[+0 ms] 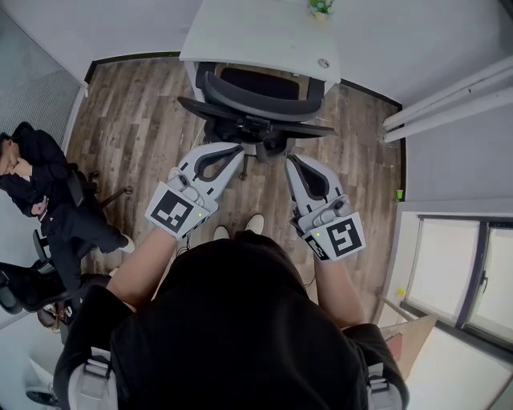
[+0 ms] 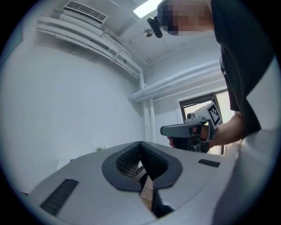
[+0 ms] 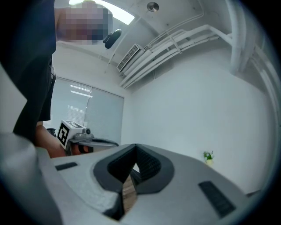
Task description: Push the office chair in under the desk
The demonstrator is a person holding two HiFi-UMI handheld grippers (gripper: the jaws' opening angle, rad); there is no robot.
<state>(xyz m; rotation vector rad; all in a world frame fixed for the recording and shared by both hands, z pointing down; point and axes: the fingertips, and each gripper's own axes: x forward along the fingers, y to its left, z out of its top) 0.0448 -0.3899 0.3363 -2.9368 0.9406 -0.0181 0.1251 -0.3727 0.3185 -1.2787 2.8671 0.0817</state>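
The black office chair (image 1: 256,102) stands with its seat partly under the white desk (image 1: 264,36), its curved backrest towards me. My left gripper (image 1: 238,149) points at the backrest's lower left, its tip at the chair's edge; I cannot tell if it touches. My right gripper (image 1: 290,160) is just short of the chair's lower right. Both are shut with nothing between the jaws. In the left gripper view the shut jaws (image 2: 140,146) show only a slit of wooden floor. The right gripper view shows the same at its jaws (image 3: 133,148).
A small potted plant (image 1: 321,6) sits at the desk's far edge. A person in black (image 1: 48,200) sits on another chair at the left. A white wall with pipes (image 1: 449,104) and a window (image 1: 461,272) bound the right side. Wooden floor (image 1: 136,120) lies around the chair.
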